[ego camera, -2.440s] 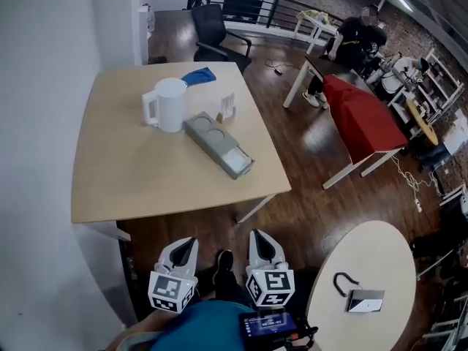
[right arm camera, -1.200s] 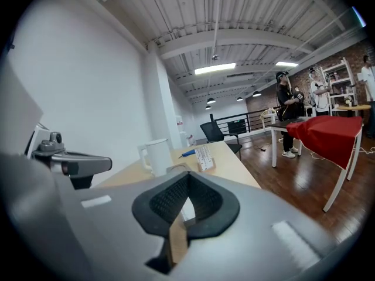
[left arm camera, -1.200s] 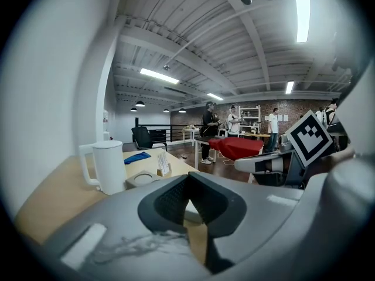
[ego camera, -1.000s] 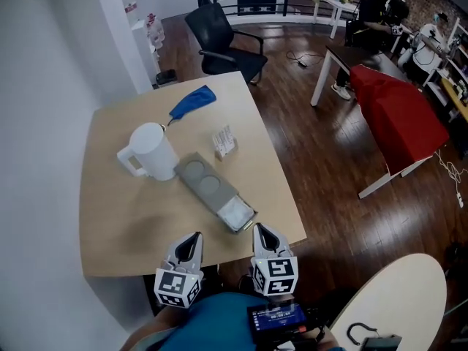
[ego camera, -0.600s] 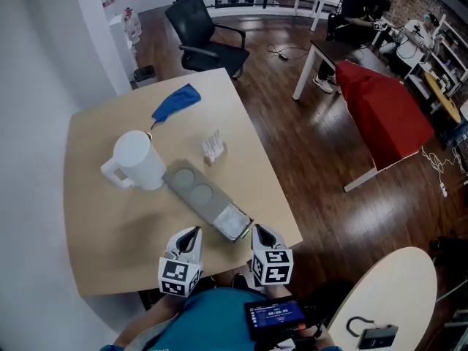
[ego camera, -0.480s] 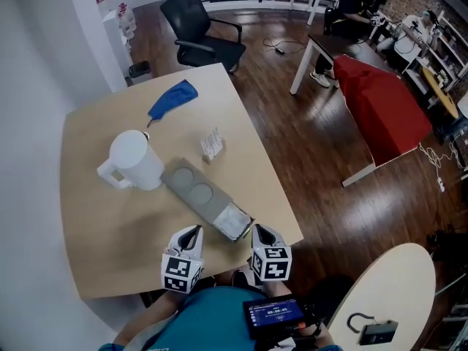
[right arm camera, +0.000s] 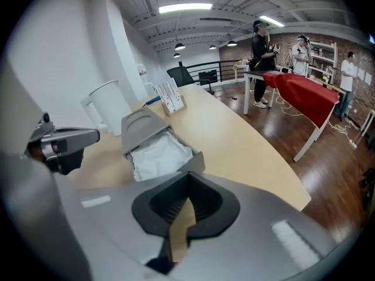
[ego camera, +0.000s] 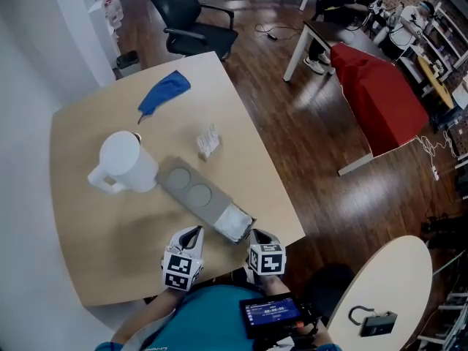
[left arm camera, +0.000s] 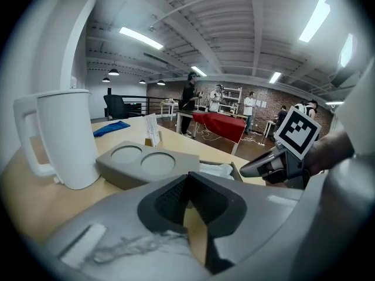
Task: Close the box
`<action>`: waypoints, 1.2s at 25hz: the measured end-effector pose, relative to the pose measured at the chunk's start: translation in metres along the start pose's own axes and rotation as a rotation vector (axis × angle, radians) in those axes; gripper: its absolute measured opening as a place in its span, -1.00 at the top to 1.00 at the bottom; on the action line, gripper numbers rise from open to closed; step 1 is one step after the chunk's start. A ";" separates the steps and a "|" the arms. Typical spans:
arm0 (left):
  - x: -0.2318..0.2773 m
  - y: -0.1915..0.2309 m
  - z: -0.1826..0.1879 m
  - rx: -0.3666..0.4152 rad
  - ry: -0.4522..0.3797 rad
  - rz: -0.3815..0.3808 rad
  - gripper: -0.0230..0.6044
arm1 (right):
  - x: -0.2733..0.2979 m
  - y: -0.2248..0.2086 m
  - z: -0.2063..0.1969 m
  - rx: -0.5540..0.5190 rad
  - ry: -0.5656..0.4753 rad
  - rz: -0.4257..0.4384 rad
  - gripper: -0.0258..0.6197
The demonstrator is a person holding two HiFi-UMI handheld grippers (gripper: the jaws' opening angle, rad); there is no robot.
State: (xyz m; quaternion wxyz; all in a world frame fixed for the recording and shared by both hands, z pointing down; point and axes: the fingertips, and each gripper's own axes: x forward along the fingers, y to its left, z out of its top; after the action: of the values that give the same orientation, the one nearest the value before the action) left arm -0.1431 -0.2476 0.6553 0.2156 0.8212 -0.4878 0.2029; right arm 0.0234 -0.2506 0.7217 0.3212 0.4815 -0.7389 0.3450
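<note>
Closer than a moment before, the left claw [ego camera: 192, 232] and right claw [ego camera: 259, 234] had come up to the box [ego camera: 191, 193] as the person walked to the tabletop [ego camera: 88, 232]. They hung at the near edge, one on each side of the box's open end. Each claw's jaws were pressed together, with nothing in them. Closing had not begun yet, I think. Next, a claw should push the open end back in, straight along the box, so the box does not slide away.

The box lay slanted near the near edge, its far end just beside the jug [ego camera: 121, 163]. It was grey and long, with two round dents on top. Its near end stuck out like a drawer, with something white inside.
</note>
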 end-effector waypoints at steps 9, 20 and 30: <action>0.000 0.012 -0.009 -0.009 0.024 0.004 0.96 | 0.011 0.012 0.009 0.002 -0.007 0.022 0.95; -0.011 0.037 -0.012 -0.031 0.018 0.045 0.96 | 0.039 0.038 0.028 -0.037 0.003 0.068 0.95; -0.016 0.049 -0.018 -0.063 0.013 0.057 0.96 | 0.058 0.060 0.038 -0.064 0.016 0.105 0.95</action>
State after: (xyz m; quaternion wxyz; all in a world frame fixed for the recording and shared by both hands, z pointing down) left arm -0.1962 -0.2474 0.6688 0.2384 0.7985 -0.5158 0.1987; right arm -0.0574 -0.2922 0.7359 0.3237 0.4289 -0.7712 0.3413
